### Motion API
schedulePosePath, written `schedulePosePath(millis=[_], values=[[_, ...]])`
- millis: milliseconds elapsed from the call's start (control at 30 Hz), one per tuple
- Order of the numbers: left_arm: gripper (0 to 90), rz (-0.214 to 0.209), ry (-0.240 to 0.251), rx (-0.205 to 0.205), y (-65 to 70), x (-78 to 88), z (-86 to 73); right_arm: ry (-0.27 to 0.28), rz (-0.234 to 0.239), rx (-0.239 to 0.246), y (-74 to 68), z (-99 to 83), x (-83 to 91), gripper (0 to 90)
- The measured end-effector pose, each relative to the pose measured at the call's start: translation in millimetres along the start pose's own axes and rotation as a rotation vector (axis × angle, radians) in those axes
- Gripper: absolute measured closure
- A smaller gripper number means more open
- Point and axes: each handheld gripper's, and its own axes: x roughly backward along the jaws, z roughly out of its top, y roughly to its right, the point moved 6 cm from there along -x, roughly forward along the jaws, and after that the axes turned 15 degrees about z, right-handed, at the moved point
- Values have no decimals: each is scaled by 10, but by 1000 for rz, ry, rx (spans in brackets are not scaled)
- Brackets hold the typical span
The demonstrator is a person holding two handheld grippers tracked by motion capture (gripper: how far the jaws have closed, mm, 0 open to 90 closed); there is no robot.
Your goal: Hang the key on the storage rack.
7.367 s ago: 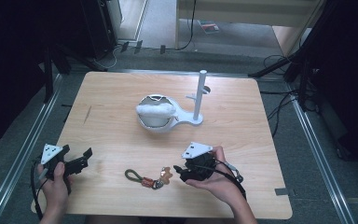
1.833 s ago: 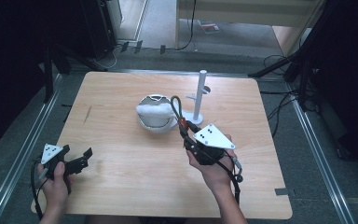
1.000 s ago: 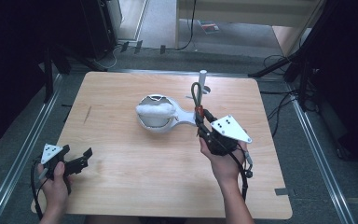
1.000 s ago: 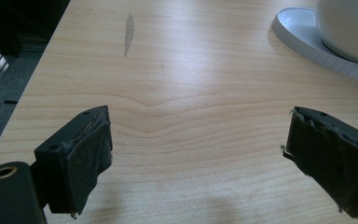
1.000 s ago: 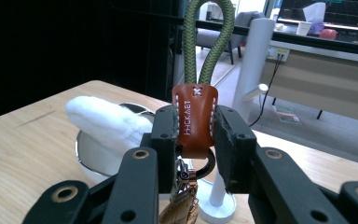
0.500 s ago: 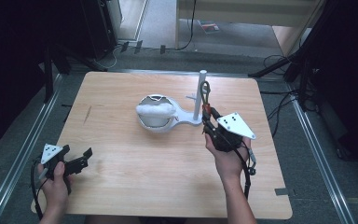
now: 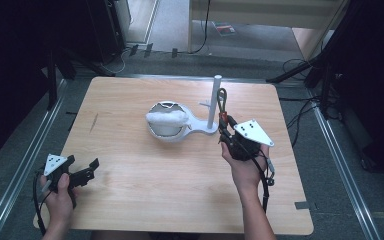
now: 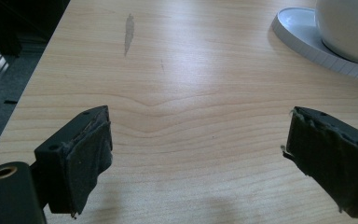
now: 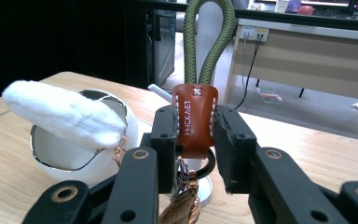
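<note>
On the pale wooden table (image 7: 180,190), the right gripper (image 9: 195,135), clamped on the keychain's leather tab (image 9: 195,119), should lift its cord loop (image 7: 222,100) over the white post (image 7: 214,102) just ahead.

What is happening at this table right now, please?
A person works with a tool in each hand. The right tool is shut on the brown leather tab of a keychain, holding its green cord loop up beside the white post of a stand. The left tool is open over the bare table, near the front left corner.
</note>
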Motion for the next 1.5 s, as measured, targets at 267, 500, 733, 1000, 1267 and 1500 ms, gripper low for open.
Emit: schedulePosePath(millis=[267,500,733,1000,1267,1500], values=[[73,-1,-2,0,0,2,-2,-9,-5,-19,39,-51,-46,714],[73,-1,-3,0,-1,2,-2,-20,-7,-27,61,-93,-82,714],[73,-1,-2,-1,0,2,-2,-30,-4,-27,69,-133,-130,714],[73,-1,-3,0,-1,2,-2,-45,-1,-31,73,-176,-189,714],[73,-1,-3,0,-1,2,-1,-56,-1,-34,85,-210,-242,714],[73,-1,-3,0,-1,2,-2,-62,-2,-40,94,-249,-285,714]])
